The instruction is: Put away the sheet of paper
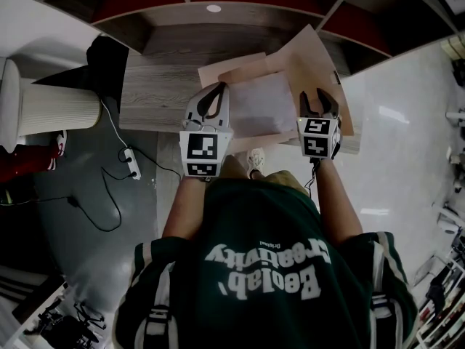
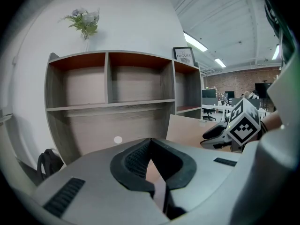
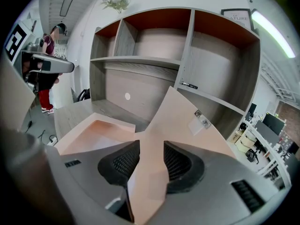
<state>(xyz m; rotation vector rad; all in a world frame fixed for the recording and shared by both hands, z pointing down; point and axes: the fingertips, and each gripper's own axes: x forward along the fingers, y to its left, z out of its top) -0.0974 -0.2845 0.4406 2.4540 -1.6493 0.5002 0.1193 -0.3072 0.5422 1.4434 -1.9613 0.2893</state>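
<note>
Head view: the tan folder (image 1: 314, 58) lies open on the desk (image 1: 156, 86), and the sheet of paper (image 1: 261, 105) rests flat on its lower leaf, not yet covered. My left gripper (image 1: 218, 91) sits at the folder's left edge and my right gripper (image 1: 314, 97) at its right edge, by the raised flap.

Left gripper view: the jaws are pressed together with a thin pale edge pinched between them. I take it for the folder's left edge. I cannot tell whether the sheet is caught along with it.

Right gripper view: the jaws stand wide apart. The folder's flap (image 3: 183, 118) rises between them, but the pads are not pressing on it, so this side holds nothing.

My worry is that loose flap. With nothing clamping it, it may drop back the wrong way or spring open, leaving the sheet exposed. If I pull with the left while the right is slack, the folder could swivel on the desk and the sheet could slide out of its open side. Closing the right jaws carelessly could crease the flap.
</note>
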